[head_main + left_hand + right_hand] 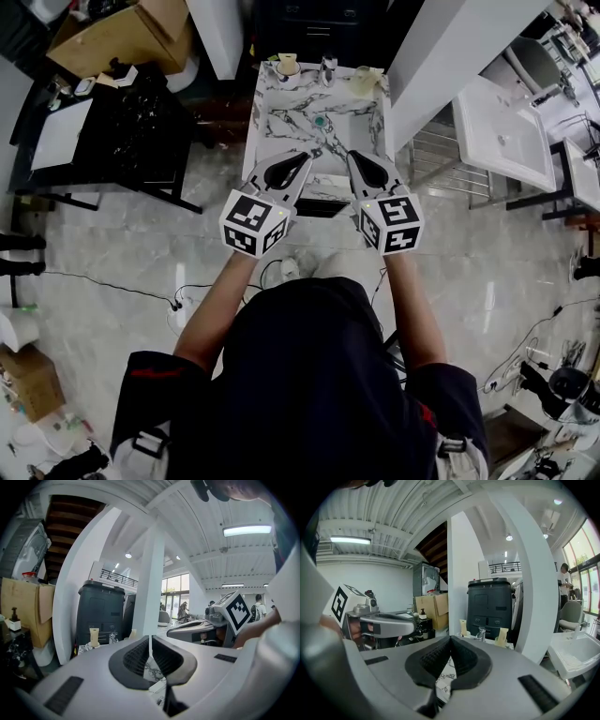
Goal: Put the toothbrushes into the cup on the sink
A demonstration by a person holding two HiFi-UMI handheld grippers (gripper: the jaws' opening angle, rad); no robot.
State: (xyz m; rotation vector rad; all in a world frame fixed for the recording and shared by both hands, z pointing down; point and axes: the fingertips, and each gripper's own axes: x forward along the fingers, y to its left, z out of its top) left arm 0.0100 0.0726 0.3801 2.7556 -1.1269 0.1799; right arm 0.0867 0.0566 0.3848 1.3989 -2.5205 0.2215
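Glossy marble-veined sink [281,127], matt grey plastic left gripper [150,639], ribbed black fingers [135,660], brown cardboard box [112,42].

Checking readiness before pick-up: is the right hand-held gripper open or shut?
Shut: the right hand-held gripper shows its black pads meeting at the tips, with nothing between them.

You have no readable word, brand or number in view: only black-and-white coded squares show, on your left gripper's [306,158] cube [255,223] and your right gripper's [355,158] cube [391,223].
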